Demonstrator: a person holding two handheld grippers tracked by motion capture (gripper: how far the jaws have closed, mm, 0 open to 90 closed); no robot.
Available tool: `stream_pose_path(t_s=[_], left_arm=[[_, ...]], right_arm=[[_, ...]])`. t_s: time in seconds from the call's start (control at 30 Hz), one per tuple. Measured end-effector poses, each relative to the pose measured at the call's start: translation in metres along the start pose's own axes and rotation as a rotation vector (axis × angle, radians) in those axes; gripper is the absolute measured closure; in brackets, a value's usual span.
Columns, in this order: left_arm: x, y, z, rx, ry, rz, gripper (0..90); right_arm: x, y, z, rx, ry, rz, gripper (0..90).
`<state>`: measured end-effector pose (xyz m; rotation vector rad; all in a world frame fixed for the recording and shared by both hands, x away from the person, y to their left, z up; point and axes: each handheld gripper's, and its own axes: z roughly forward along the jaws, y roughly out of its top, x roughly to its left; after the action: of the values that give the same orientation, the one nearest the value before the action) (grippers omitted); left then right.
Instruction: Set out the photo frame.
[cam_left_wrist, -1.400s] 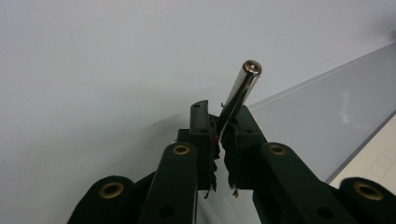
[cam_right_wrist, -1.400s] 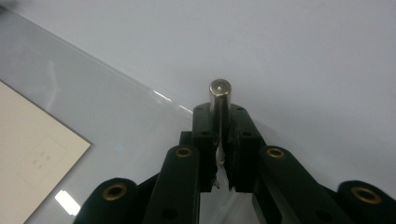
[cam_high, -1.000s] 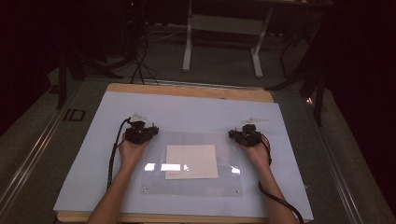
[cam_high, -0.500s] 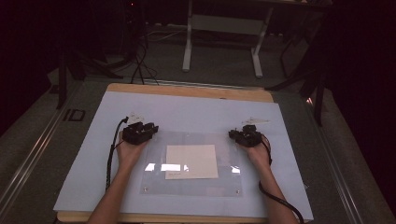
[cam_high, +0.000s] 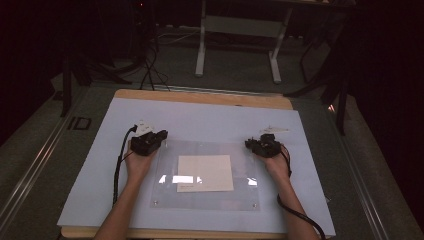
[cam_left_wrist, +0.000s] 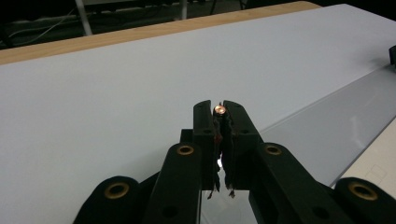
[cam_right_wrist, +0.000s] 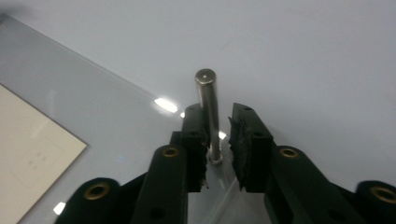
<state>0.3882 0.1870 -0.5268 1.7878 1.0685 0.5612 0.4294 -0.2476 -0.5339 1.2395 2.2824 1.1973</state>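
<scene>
Pale blue tabletop (cam_high: 210, 120) under a dim room, wooden edge at the far side. Nearest the person lies a clear acrylic sheet (cam_high: 205, 197) with a cream paper square (cam_high: 205, 172) under or on it; which, I cannot tell.

Left gripper (cam_high: 150, 142) sits at the sheet's far left corner, its fingers (cam_left_wrist: 205, 135) pressed together on a small metal pin (cam_left_wrist: 219, 110), only the shiny tip showing between them.

Right gripper (cam_high: 262, 145) sits at the far right corner. Its fingers (cam_right_wrist: 194, 140) have just been opening and stand a little apart, a steel pin (cam_right_wrist: 207, 107) upright between them, seated in the sheet; the left pad looks close against it, the right one clear.

Judgement: pins are rigid, smooth, light, likely slippery. Grip mid-shaft, squarely, and pull straight along the axis. Sheet is stiff but scratchable.

Dark floor, cables and a frame (cam_high: 237, 40) beyond.
</scene>
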Motion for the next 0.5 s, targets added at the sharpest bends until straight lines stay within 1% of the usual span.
stream_pose_path(t_s=[0.03, 0.07, 0.1, 0.17, 0.23, 0.3, 0.33, 0.4, 0.47, 0.5], left_arm=[[0.0, 0.0, 0.0, 0.0, 0.0, 0.0, 84.6], [0.0, 0.0, 0.0, -0.003, -0.001, -0.005, 84.6], [0.0, -0.001, 0.0, -0.004, -0.002, -0.007, 84.3], [0.001, -0.001, 0.0, -0.006, -0.005, -0.012, 84.3], [0.001, -0.001, 0.0, -0.008, -0.008, -0.02, 84.1], [0.001, -0.002, 0.0, -0.009, -0.009, -0.022, 84.1], [0.001, -0.002, 0.0, -0.009, -0.009, -0.023, 84.1], [0.001, -0.002, 0.0, -0.01, -0.011, -0.028, 84.1], [0.002, -0.002, 0.0, -0.011, -0.013, -0.032, 84.0], [0.002, -0.002, 0.0, -0.01, -0.013, -0.033, 84.0]], right_arm=[[0.0, 0.0, 0.0, 0.0, 0.0, 0.0, 74.0], [0.0, 0.0, 0.0, 0.001, -0.008, -0.006, 71.7], [0.001, 0.001, -0.002, -0.014, -0.013, -0.013, 67.6], [0.001, 0.003, -0.007, -0.05, -0.012, -0.017, 67.6], [0.003, 0.006, -0.013, -0.076, -0.025, -0.031, 67.9], [0.005, 0.008, -0.017, -0.101, -0.035, -0.044, 71.0], [0.006, 0.008, -0.018, -0.108, -0.044, -0.051, 74.1], [0.008, 0.008, -0.018, -0.109, -0.04, -0.077, 80.8], [0.011, 0.007, -0.016, -0.102, -0.051, -0.089, 83.8], [0.011, 0.007, -0.016, -0.11, -0.051, -0.092, 84.0]])
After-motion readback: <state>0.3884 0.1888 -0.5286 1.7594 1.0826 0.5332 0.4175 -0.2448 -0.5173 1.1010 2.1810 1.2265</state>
